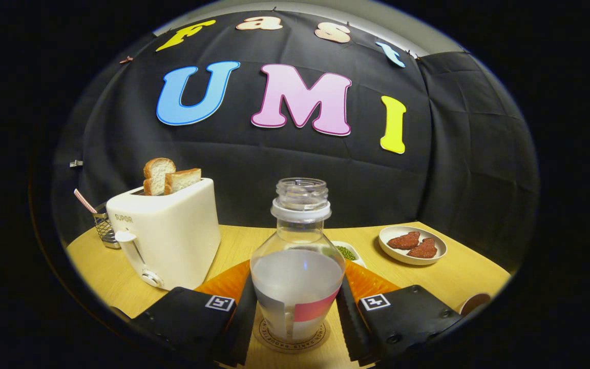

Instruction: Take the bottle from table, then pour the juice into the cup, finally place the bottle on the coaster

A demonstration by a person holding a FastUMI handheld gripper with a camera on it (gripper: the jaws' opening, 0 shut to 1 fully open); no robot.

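Standing upright on the coaster (291, 339), the uncapped bottle (297, 266) sits directly between the fingers of the gripper (295, 320) — long axis vertical, partly filled. Fingers flank its lower body closely; whether both press on it cannot be told. Judged: a straight backward withdrawal, once released, would clear it.

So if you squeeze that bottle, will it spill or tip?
Probably not easily. The bottle has no cap, so tilting would likely spill. It's roughly half full, standing on a round coaster, bottom-heavy. The gripper fingers flank it.
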